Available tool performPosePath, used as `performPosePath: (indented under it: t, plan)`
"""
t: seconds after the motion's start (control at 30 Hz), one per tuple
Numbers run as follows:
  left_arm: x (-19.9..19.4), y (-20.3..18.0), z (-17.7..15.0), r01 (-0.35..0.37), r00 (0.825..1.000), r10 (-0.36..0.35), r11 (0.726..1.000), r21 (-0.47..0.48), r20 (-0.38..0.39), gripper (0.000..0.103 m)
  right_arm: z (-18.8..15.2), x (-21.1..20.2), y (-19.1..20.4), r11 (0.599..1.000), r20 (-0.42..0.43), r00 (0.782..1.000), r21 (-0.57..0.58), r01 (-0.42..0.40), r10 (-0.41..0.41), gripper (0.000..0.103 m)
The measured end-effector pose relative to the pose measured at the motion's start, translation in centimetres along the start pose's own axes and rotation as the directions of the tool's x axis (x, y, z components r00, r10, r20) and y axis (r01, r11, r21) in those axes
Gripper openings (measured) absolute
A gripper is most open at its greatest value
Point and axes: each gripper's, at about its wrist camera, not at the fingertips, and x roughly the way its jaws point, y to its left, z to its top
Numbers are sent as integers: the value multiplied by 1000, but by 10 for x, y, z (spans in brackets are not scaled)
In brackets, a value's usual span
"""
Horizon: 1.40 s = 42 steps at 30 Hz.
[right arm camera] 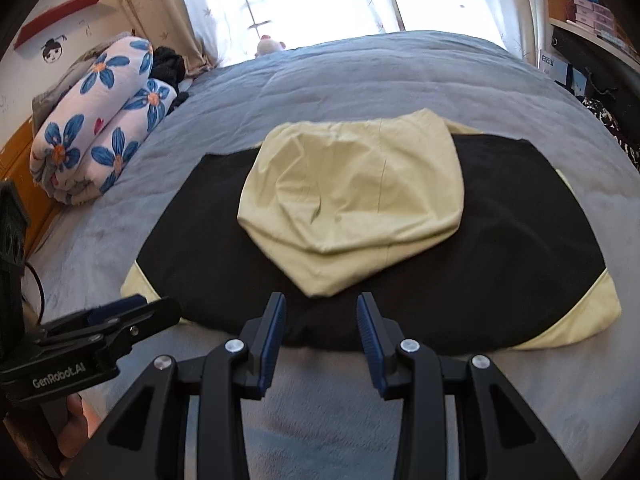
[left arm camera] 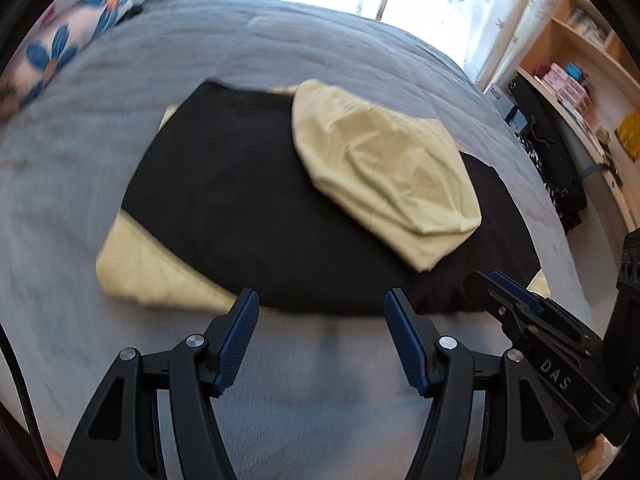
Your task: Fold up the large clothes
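A black garment with pale yellow parts (left arm camera: 248,208) (right arm camera: 500,240) lies folded flat on the grey bed cover. Its pale yellow hood (left arm camera: 384,176) (right arm camera: 352,200) rests on top of the black body. Yellow corners stick out at the near left (left arm camera: 152,276) and near right (right arm camera: 580,312). My left gripper (left arm camera: 320,304) hangs open just before the garment's near edge, nothing between its blue pads. My right gripper (right arm camera: 322,308) is also open and empty, over the near edge below the hood. Each gripper shows at the side of the other's view (left arm camera: 504,292) (right arm camera: 120,312).
The grey bed cover (right arm camera: 360,72) spreads all around the garment. A rolled blue-flowered quilt (right arm camera: 100,120) lies at the far left by dark clothes. Shelves with boxes (left arm camera: 572,88) and dark bags stand beyond the bed's right edge. A bright curtained window is behind.
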Motion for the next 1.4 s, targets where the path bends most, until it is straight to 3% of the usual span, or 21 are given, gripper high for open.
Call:
performPosePath:
  t: [0.1, 0.23, 0.43, 0.77, 1.0, 1.03, 1.1, 1.13, 1.2, 1.3, 1.4]
  plan:
    - [7, 23, -15, 76, 996, -79, 993, -94, -30, 64, -6, 3, 6, 1000, -13, 1000, -12, -7, 7, 37]
    - [16, 59, -31, 185, 982, -190, 950, -250, 4, 64, -10, 5, 10, 999, -12, 1000, -33, -7, 7, 37]
    - [31, 82, -28, 218, 976, -197, 923, -319, 96, 64, -9, 12, 8, 1000, -24, 1000, -28, -7, 6, 37]
    - [68, 90, 2, 198, 976, -151, 914, -353, 156, 64, -4, 25, 4, 999, -22, 1000, -39, -4, 3, 37]
    - [74, 105, 36, 212, 968, -131, 881, -422, 213, 63, 25, 31, 2, 997, 29, 999, -68, 23, -21, 37]
    - [74, 105, 39, 206, 967, -118, 882, -423, 224, 59, 34, 33, 3, 996, 50, 998, -78, 40, -36, 37]
    - [75, 102, 43, 153, 973, -67, 904, -398, 222, 24, 53, 39, 4, 992, 91, 993, -96, 77, -68, 36]
    - [74, 100, 44, 127, 974, -42, 916, -380, 223, 19, 61, 44, 5, 989, 106, 990, -105, 100, -89, 31]
    - [67, 93, 45, 105, 967, -19, 937, -333, 252, 14, 79, 60, 6, 983, 117, 986, -125, 133, -118, 17]
    - [53, 73, 48, 46, 952, 31, 969, -242, 305, 11, 94, 91, 5, 982, 91, 988, -133, 133, -121, 11]
    - [35, 52, 54, 5, 930, 52, 988, -156, 363, 10, 87, 131, 0, 989, -56, 995, -122, 80, -88, 5]
